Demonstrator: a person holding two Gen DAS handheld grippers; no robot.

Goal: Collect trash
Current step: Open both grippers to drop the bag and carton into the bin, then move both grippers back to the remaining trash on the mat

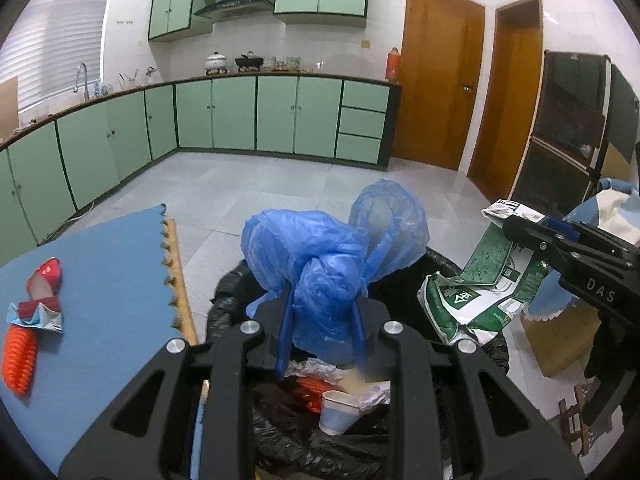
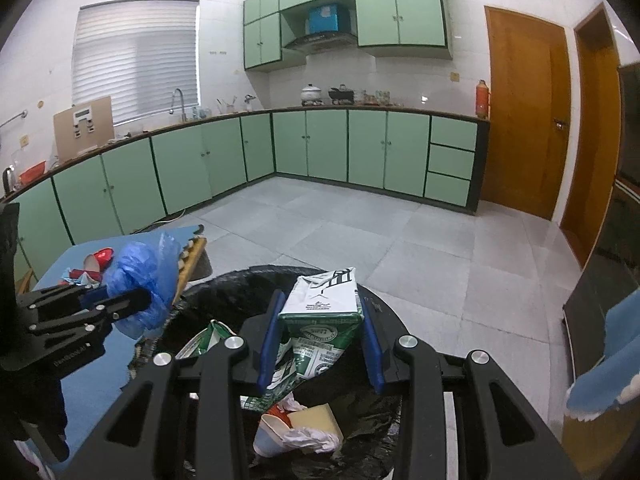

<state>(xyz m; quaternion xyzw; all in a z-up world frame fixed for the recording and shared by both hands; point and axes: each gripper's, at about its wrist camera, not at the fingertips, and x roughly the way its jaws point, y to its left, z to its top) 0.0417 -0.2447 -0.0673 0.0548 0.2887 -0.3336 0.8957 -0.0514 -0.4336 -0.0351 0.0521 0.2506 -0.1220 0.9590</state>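
Below both grippers, a black-lined bin; left gripper pinches a blue bag, right gripper clamps a crushed carton; either could snag on release and miss the bin.

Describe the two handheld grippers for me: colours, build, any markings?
Both the left gripper and the right gripper are matte black, angular linkage frames with cut-out slots, silver round pivot bolts and blue finger pads. White lettering reading "DAS" marks the right one's side. No cables or sleeves are visible.
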